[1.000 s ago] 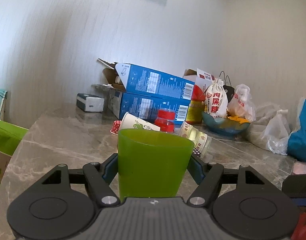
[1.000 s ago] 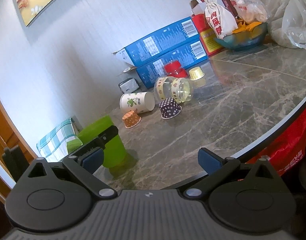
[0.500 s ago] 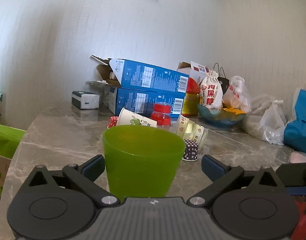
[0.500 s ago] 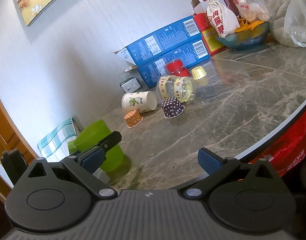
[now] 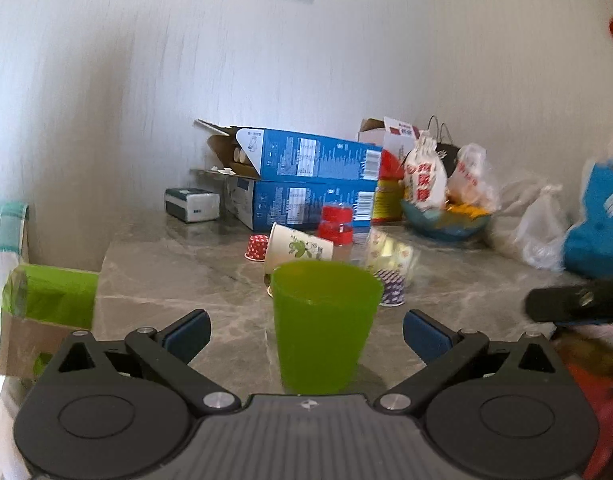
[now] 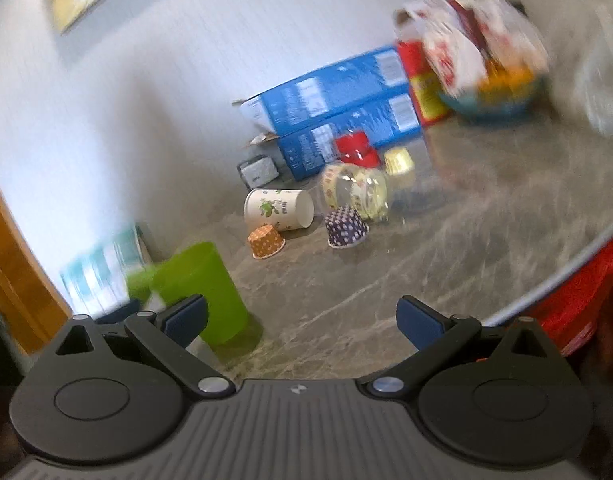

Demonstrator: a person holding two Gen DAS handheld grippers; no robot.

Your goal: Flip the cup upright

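Note:
A green plastic cup [image 5: 324,326] stands upright, mouth up, on the marble table [image 5: 178,280] near its front left corner. My left gripper [image 5: 306,334] is open, its fingers spread wide on either side of the cup without touching it. The cup also shows in the right wrist view [image 6: 204,290], at the left, partly behind my right gripper's left finger. My right gripper [image 6: 302,320] is open and empty above the table's front edge. The right wrist view is blurred.
A white paper cup [image 6: 278,209] lies on its side mid-table, with small cupcake liners [image 6: 345,227] and a clear jar [image 6: 356,190] beside it. Two stacked blue boxes [image 5: 306,178], a red-lidded jar [image 5: 337,227], a bowl with bags [image 5: 444,216] stand at the back.
My left gripper has opened, let go of the green cup and drawn back from it; the cup stands on the table. The right gripper has shifted, blurring its view.

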